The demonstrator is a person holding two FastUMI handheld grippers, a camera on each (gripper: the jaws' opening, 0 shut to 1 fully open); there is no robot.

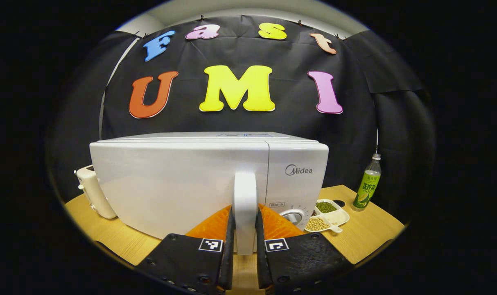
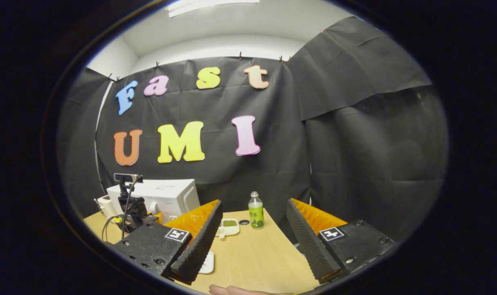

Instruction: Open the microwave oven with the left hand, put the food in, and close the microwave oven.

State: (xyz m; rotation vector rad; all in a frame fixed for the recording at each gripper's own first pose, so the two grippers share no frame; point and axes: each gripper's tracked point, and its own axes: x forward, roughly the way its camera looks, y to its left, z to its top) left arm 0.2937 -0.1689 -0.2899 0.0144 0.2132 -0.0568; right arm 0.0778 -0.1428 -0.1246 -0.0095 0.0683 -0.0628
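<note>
Both fingers of the left gripper [image 1: 245, 229] clamp the microwave oven's [image 1: 179, 180] white door handle [image 1: 245, 205]; its door is closed. Beside it sits the divided food tray [image 1: 330, 215]. Right gripper [image 2: 250, 233] hangs released over the wooden table [image 2: 256, 258].

food tray [image 1: 328, 216] right of microwave [image 1: 207, 180]

The white microwave oven [image 1: 199, 180] stands upright on the wooden tabletop [image 1: 367, 233] with its door shut, its tall white vertical handle [image 1: 245, 213] on the door's right edge beside the control panel with a round knob [image 1: 292, 216]. The food lies in a white divided tray [image 1: 328, 215] holding green and pale beans, just right of the oven's front corner.
</note>
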